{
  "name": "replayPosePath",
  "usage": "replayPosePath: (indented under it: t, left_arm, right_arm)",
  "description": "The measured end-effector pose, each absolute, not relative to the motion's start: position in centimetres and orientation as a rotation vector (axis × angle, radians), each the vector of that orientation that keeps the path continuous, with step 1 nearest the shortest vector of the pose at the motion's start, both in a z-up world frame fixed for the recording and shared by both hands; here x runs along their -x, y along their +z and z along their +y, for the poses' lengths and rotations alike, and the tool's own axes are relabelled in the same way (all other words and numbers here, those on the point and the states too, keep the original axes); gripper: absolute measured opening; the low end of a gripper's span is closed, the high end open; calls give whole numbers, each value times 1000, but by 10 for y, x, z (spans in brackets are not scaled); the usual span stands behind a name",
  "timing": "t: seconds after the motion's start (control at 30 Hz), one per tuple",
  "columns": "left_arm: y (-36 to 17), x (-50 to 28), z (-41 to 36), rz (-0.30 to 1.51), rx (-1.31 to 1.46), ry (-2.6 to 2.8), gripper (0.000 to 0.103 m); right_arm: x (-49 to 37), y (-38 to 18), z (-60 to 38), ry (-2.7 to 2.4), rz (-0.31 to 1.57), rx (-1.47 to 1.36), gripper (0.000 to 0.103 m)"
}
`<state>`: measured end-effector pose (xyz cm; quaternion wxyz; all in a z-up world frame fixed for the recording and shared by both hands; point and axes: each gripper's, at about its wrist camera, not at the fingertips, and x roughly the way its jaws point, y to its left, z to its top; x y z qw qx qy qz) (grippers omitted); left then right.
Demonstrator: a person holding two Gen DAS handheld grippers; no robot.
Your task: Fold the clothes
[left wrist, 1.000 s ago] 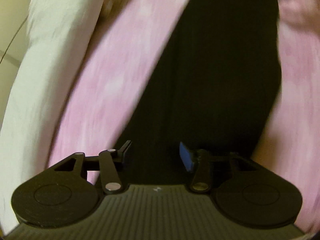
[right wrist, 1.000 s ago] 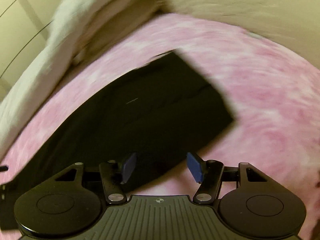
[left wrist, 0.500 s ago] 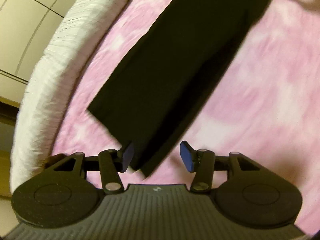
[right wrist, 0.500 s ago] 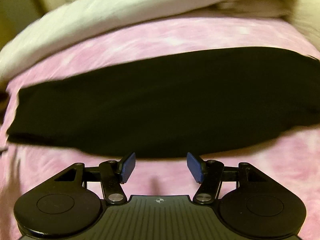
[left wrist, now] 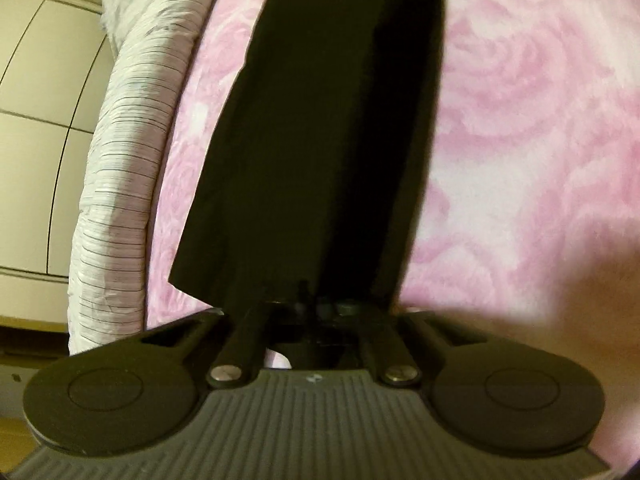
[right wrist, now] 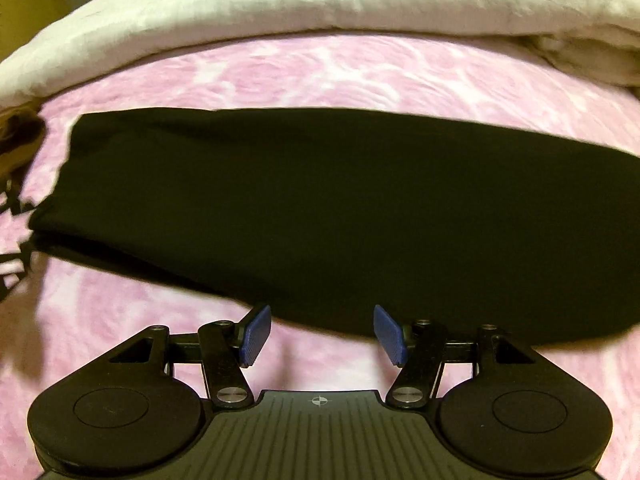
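My left gripper (left wrist: pixel 316 308) is down at the near end of the black garment (left wrist: pixel 320 128). Both arms are drawn in toward the middle and the blue pads are hidden in dark cloth, so it looks clenched on the garment's edge. Cloth bunches between the arms right at the tips.

From the left wrist view, the garment runs away from me as 1 long folded strip on the pink blanket (left wrist: pixel 520 120). Its left corner lies flat just beside the gripper. A white striped quilt (left wrist: pixel 120 168) borders the blanket on the left, with pale panelled wall (left wrist: pixel 36 120) beyond.

My right gripper (right wrist: pixel 319 334) is released: the 2 blue pads (right wrist: pixel 256 334) stand well apart, nothing between them. It hangs just at the long near edge of the garment (right wrist: pixel 340 216), pads over bare blanket (right wrist: pixel 140 312); I cannot tell whether they touch the cloth.

From the right wrist view, the garment lies crosswise, left to right, a dark band with a shadowed fold line along its lower left edge. The quilt (right wrist: pixel 320 0) is heaped behind it. At the far left edge, part of the left gripper (right wrist: pixel 14 236) shows, blurred
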<state>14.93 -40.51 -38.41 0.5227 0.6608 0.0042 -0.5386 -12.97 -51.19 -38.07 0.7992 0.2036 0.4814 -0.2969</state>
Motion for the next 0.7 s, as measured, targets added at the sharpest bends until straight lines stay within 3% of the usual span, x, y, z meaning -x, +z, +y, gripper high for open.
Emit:
replayPosePath:
  t: [0.17,0.2,0.27,0.3,0.33,0.47,0.6,0.7]
  left_arm:
    - [-375,-149,-395,43,-1609,-1271,0]
    - [-375,-147,-398,76,-1624,-1270,4]
    - [-368,-140,-401,142,-1650,-1267,20]
    - [-361,-135,-402,156,-1639,-1261,37]
    - [-352,-128,-401,160,-1621,-1248,42]
    - [-319,-75,-416,148,-1632,-1272,41]
    - [-300,29,-461,-6,-1556,-1478,42]
    - [-297,119,-508,-149,-1457,-1658,51]
  right_arm:
    - [192,-370,-534,-844,952,-504,61]
    - [206,-369,-540,-887,932,-524,61]
    - [233,-371,-555,-937,899,-575,61]
    - [247,-372,-562,-961,882,-601,61]
    - [260,-373,-569,-986,865,-626,61]
    - [314,-376,-598,-1083,793,-727,61]
    - [368,-380,-626,-1178,717,-828,61]
    - [395,-382,-636,-1194,676,-867,61]
